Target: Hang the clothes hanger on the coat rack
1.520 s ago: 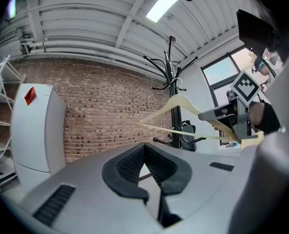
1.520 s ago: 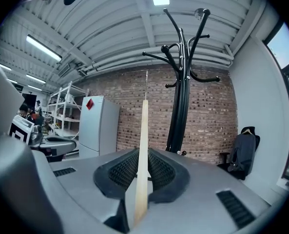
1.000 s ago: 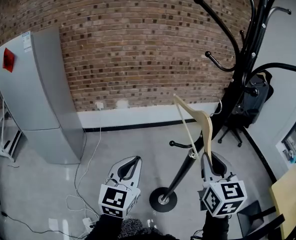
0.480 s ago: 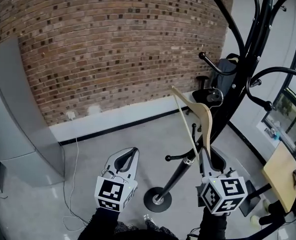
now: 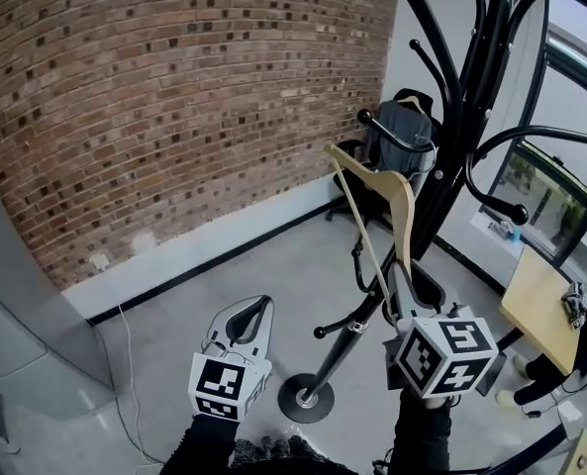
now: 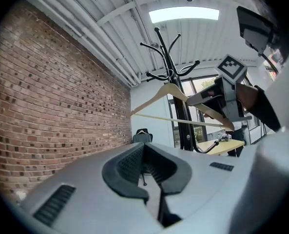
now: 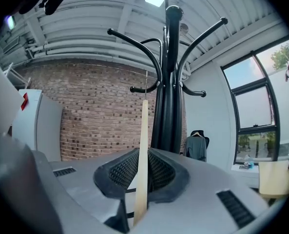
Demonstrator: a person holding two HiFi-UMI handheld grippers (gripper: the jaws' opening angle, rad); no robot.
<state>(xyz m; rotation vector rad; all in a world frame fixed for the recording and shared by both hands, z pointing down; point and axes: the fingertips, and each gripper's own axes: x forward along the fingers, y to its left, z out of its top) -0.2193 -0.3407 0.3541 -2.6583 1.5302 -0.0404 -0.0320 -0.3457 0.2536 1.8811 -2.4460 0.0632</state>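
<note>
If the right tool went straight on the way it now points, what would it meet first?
Probably the black metal coat rack: its pole stands just right of the pale wooden clothes hanger clamped in the right tool. How far off is unclear.

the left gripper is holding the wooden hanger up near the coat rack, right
No: the right gripper holds the hanger, not the left gripper. The right gripper view shows it clamped between the jaws, near the coat rack.
</note>
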